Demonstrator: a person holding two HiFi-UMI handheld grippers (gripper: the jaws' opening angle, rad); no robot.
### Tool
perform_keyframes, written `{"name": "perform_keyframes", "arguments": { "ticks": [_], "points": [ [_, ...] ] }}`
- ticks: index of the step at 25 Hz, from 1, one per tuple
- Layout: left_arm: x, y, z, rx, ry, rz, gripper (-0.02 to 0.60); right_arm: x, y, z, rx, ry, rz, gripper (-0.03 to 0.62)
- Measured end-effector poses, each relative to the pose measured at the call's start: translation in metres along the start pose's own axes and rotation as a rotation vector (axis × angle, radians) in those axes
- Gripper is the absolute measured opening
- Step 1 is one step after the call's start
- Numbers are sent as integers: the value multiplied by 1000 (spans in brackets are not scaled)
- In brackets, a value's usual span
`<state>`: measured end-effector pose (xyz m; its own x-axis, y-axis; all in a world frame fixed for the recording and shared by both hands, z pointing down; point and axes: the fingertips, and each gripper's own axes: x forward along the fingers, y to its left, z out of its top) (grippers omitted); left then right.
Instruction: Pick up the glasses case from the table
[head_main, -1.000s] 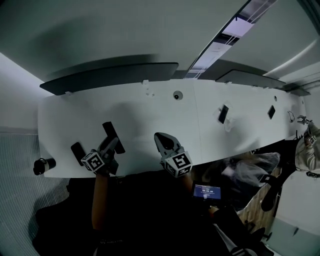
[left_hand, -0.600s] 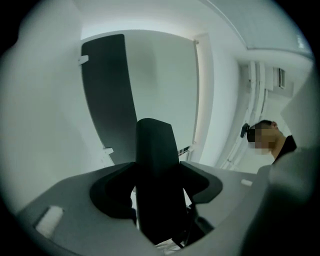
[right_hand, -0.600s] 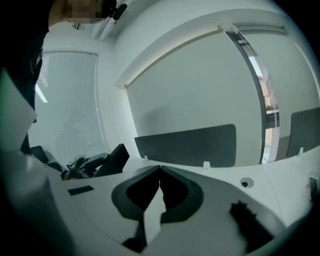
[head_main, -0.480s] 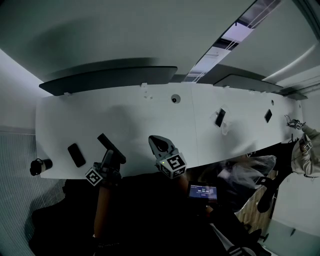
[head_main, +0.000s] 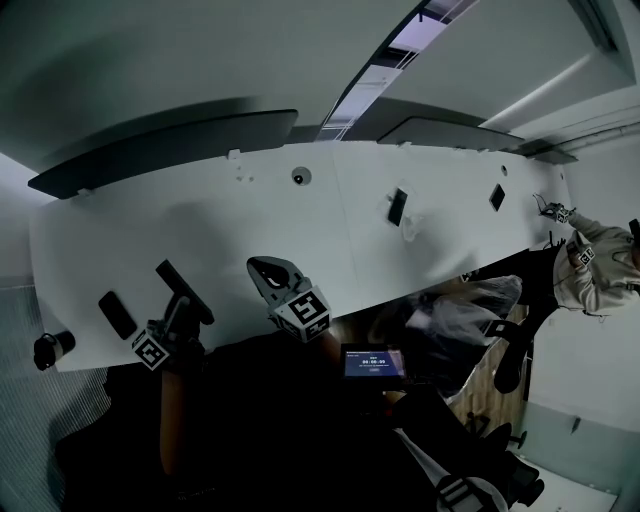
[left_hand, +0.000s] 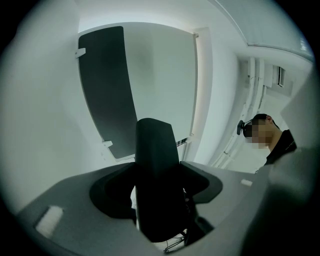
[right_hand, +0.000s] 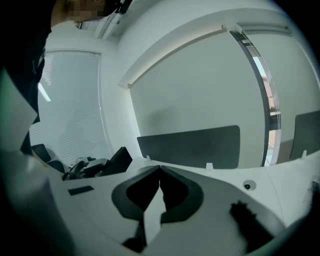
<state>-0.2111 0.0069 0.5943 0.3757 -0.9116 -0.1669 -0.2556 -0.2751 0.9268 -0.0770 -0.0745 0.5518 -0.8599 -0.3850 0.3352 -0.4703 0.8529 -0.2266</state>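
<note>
Divider panel (left_hand: 107, 90) sits partly behind glasses case (left_hand: 156, 185).

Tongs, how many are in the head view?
2 for sure: left tongs grip the glasses case; right tongs beside them, shut and empty. The person far right may hold more, too small to tell.

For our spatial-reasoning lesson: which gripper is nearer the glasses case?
Left. The left gripper has its fingers closed on the glasses case; the right gripper, shut and empty, is off to its right, not touching it.
</note>
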Motion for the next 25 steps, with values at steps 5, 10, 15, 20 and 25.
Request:
{"name": "perform_keyframes", "arguments": {
  "ticks": [5,10,15,20,25],
  "points": [
    [5,0,2,-9,-6,-4,287,4,1,3,1,2,0,8],
    [6,0,3,-3,-2,-11,287,8,4,6,5,-1,6,8],
    [1,3,5,-5,0,1,287,11,4,6,4,-16,7,8],
    [0,2,5,-3,-2,8,287,12,9,7,4,-17,25,8],
    [0,4,4,1,0,16,287,12,11,3,1,-4,38,8]
  ]
}}
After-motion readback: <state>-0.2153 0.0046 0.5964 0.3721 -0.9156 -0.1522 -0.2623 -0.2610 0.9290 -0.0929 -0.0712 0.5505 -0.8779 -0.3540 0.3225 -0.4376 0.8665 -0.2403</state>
